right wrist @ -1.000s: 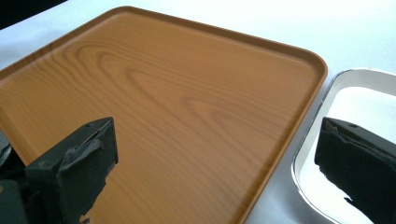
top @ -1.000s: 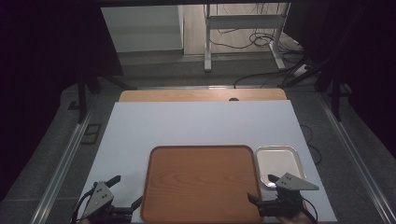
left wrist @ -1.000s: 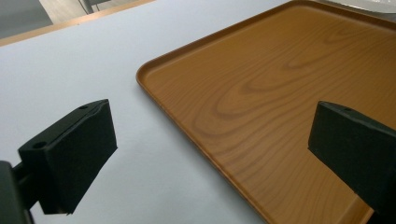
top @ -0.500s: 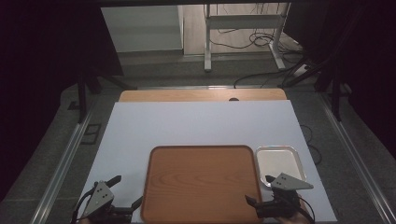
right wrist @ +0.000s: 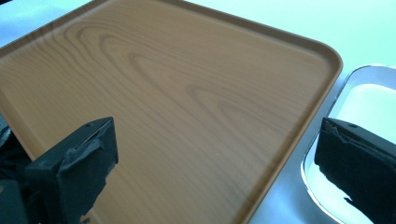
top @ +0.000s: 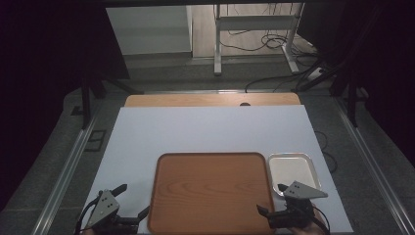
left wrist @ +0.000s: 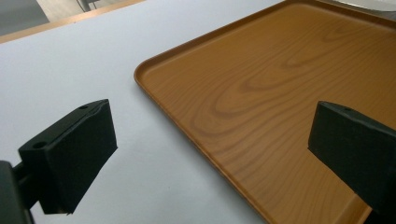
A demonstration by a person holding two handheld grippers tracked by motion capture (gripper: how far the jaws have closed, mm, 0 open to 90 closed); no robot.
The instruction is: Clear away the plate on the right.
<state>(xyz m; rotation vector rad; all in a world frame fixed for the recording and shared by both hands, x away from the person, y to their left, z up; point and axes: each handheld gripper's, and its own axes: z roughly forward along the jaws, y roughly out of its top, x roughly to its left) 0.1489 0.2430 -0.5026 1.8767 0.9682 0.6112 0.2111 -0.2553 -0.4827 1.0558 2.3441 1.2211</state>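
Grippers sit at the near edge of the white table top [top: 210, 132], one at each front corner of a wood-grain tray [top: 210, 191]. On the person's left, the left gripper [top: 128, 201] has its jaws spread wide and empty; its own view shows one black jaw over bare white surface and the other over the tray's floor, so the tray's left rim [left wrist: 187, 123] runs between them, just ahead of the tips. I cannot tell whether either jaw touches the tray. The right gripper [top: 273, 199] is likewise released, jaws far apart and holding nothing, with its grey three-cornered plate [top: 303, 190] on top. In its own view one jaw hangs over the tray's brown floor [right wrist: 187, 107] and the other over a small metal tray [right wrist: 369, 107], so the wooden tray's right rim and the gap beside it lie between the jaws. That metal tray [top: 292, 169] stands just ahead and to the outer side of the right gripper, close against the wooden tray's right edge, its pale inside bare. Beyond the white top, well ahead of both grippers, a strip of wooden desk [top: 210, 100] shows, then grey floor [top: 161, 73] with cables [top: 254, 46].
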